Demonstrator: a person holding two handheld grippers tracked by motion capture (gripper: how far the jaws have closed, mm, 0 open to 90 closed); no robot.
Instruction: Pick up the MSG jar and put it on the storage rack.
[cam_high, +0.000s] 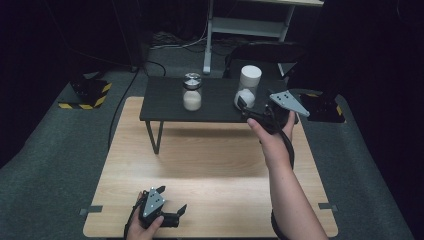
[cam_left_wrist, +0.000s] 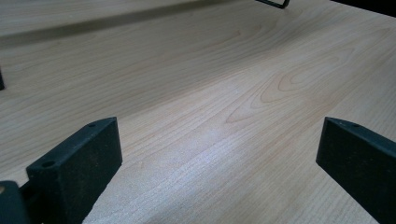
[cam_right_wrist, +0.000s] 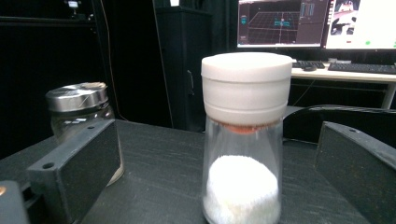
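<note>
**Right gripper lined up on the white-capped jar**

The step in hand is judged to be a grasp of the white-capped jar (cam_high: 248, 86), which stands upright near the right edge of the small black table (cam_high: 165, 111), itself set at the far edge of the wooden table (cam_high: 210, 165). The jar is clear, with white powder in its lower part and a broad white cap (cam_right_wrist: 246, 83) on top. A second jar with a metal lid (cam_high: 192, 92) stands well apart from it, toward the middle of the black table.

For a sound grip, the glass body below the cap should be taken rather than the cap itself, and the jar should be kept centred between the jaws so that both pads meet it together; a one-sided touch would likely tip or slide it. The metal-lidded jar lies off to the left in the right gripper view, so it should not be disturbed.

The right gripper (cam_high: 250, 111) is held just in front of the jar with its jaws wide apart, wider than the jar; in the right gripper view the jar stands between them, and nothing is seen to be touched yet. The left gripper (cam_high: 179, 212) is held low near the front left corner of the wooden table, its jaws spread wide over bare wood and nothing held.
</note>
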